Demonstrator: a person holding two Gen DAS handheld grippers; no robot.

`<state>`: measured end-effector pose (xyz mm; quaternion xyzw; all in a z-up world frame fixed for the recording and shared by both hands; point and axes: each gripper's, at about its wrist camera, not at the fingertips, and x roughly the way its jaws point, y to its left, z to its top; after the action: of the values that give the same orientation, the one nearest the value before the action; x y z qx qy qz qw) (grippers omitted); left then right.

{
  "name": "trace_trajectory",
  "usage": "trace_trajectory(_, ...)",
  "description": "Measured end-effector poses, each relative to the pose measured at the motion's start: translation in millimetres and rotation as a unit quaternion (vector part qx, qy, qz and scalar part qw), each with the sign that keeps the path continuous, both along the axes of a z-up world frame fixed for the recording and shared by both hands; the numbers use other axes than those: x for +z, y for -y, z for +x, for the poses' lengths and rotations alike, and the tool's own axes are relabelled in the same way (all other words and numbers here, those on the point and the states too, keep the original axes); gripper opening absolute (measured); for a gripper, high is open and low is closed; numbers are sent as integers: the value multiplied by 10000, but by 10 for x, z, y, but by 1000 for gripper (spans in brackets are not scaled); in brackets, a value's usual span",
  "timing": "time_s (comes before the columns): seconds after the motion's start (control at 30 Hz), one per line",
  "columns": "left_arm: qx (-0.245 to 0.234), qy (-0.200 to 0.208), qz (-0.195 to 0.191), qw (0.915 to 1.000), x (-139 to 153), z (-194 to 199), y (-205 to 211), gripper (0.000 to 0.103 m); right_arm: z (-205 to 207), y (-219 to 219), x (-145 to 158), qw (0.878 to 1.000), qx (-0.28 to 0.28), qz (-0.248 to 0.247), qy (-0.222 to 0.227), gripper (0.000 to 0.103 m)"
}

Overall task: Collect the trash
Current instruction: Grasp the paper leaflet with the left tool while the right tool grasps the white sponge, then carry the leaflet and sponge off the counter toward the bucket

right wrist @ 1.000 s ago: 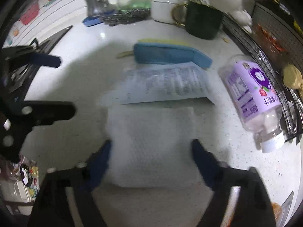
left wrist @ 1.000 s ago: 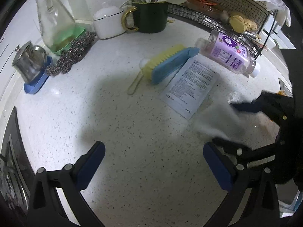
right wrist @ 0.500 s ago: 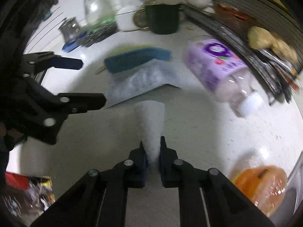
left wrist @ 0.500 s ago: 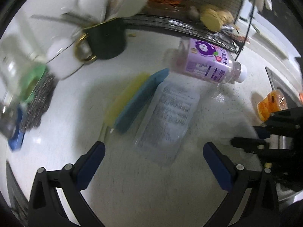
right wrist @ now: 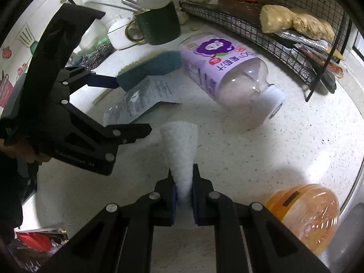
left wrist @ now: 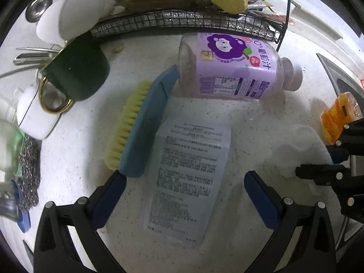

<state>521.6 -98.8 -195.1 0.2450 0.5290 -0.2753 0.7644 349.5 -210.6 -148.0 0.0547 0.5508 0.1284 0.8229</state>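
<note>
My right gripper (right wrist: 183, 188) is shut on a white paper towel (right wrist: 180, 145) and holds it above the counter; the towel also shows in the left wrist view (left wrist: 300, 145). My left gripper (left wrist: 184, 193) is open, its fingers on either side of a printed plastic packet (left wrist: 188, 177) lying flat on the white counter. The packet also shows in the right wrist view (right wrist: 141, 97). A purple-labelled plastic bottle (left wrist: 234, 66) lies on its side behind the packet, also in the right wrist view (right wrist: 225, 72). An orange wrapper (right wrist: 304, 213) lies near the sink edge.
A blue scrub brush (left wrist: 141, 125) with yellow bristles lies left of the packet. A dark green mug (left wrist: 77, 72) with utensils, a white container (left wrist: 34, 118) and steel wool (left wrist: 28, 170) stand at left. A black wire rack (left wrist: 182, 20) with food runs along the back.
My right gripper has closed on the paper towel and lifted it. My left gripper has moved forward and right until its fingers straddle the packet.
</note>
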Motion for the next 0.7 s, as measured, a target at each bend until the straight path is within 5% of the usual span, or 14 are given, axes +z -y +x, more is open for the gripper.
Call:
trace_trajectory(0.33, -142, -240, -274, 9992, -134, 284, 125, 102, -76, 120, 41, 9999, -112, 99, -13, 10)
trace_trajectory(0.47, -337, -218, -443, 9982, -115, 257, 197, 89, -112, 153, 50, 9997, -184, 163, -18, 10)
trace_trajectory(0.57, -361, -157, -544, 9977, -69, 255, 230, 69, -60, 177, 24, 9996, -209, 199, -63, 10)
trace_trajectory(0.7, -347, -142, -556, 9977, -59, 236, 260, 63, -44, 177, 10, 9995, -204, 208, -83, 10)
